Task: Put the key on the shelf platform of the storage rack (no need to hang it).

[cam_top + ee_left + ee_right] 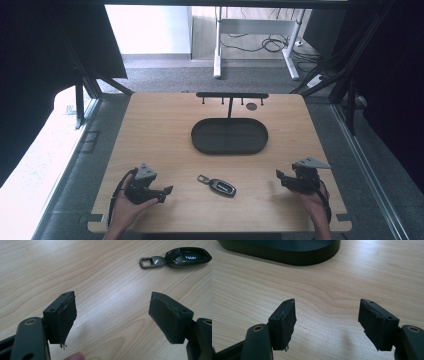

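The wooden tabletop (150, 135) carries three items. A black oval tray (229, 136) sits at its centre, slightly toward the far side. Behind the tray stands a black T-shaped rack (231, 96) with short pegs hanging from its crossbar. A dark round mark or disc (251, 106) lies just beside the rack's right end; what it is cannot be told.

A black key fob (220, 186) with a metal loop at its left end lies flat on the tabletop near the front edge, between the two grippers and apart from both. In the left gripper view the fob (186, 256) lies ahead and to the right of the fingers (62, 320), its loop pointing left.

The left gripper (162, 192) is held low at the front left, pointing toward the fob. Its fingers are spread wide, with bare wood between them.

The right gripper (281, 176) is held at the front right, pointing left. Its fingers (284, 323) are likewise spread wide and grip nothing. In the right gripper view the tray's rim (287, 257) lies ahead, well apart from the fingers.
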### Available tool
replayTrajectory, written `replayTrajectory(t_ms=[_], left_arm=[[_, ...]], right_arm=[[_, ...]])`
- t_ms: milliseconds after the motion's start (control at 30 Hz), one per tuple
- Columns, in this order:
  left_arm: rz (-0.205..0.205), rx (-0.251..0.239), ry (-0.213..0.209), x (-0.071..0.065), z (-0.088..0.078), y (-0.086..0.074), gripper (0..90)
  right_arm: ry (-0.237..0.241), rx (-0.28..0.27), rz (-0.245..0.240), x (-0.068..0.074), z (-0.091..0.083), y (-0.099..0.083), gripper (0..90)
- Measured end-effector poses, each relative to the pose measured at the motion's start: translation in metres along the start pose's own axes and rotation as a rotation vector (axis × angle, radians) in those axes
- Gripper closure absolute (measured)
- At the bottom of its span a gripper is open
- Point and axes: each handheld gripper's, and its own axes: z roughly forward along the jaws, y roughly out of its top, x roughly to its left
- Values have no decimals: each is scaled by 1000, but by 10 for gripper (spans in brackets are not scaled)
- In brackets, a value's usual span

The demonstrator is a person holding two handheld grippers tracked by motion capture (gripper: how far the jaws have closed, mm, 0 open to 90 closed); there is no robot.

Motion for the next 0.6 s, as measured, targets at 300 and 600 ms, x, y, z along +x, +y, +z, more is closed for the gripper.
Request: replayTrajectory(t_ms=[300, 600], left_arm=[[5, 7, -9, -3, 2, 0, 228], [-10, -24, 29, 2, -7, -4, 239]], right_arm=[[22, 15, -35, 3, 0, 1, 326], [81, 58, -90, 19, 1, 14, 336]])
